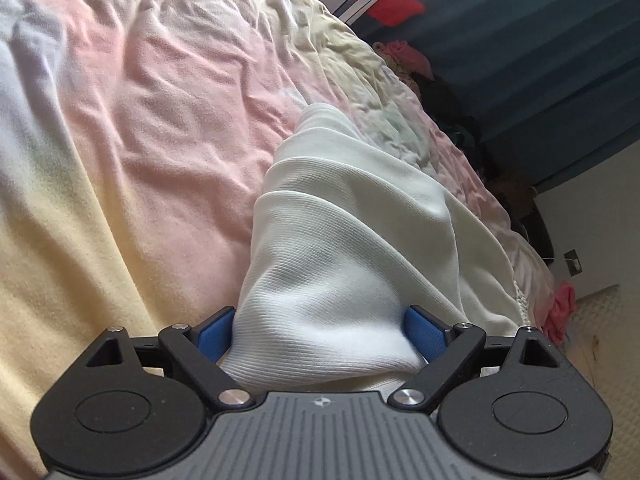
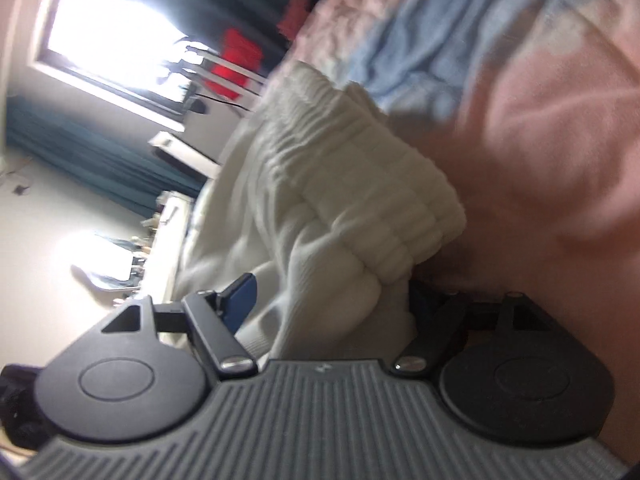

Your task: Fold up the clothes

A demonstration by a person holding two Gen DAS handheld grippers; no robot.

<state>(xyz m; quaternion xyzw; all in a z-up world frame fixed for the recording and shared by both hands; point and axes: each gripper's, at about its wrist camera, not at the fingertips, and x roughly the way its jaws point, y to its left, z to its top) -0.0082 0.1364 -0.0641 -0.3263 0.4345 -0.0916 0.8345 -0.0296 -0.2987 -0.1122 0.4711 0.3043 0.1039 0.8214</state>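
The left gripper [image 1: 322,334] is grasping white ribbed clothing [image 1: 332,240], which is bunching between its jaws and trailing ahead onto the bed blanket [image 1: 140,120]. The right gripper [image 2: 332,300] is gripping its elastic band [image 2: 360,168]. Both should probably be pulling evenly, keeping the cloth flat.

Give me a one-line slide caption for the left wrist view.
Left gripper pinches a bunched white garment, lifting it above a rumpled pastel blanket on the bed.
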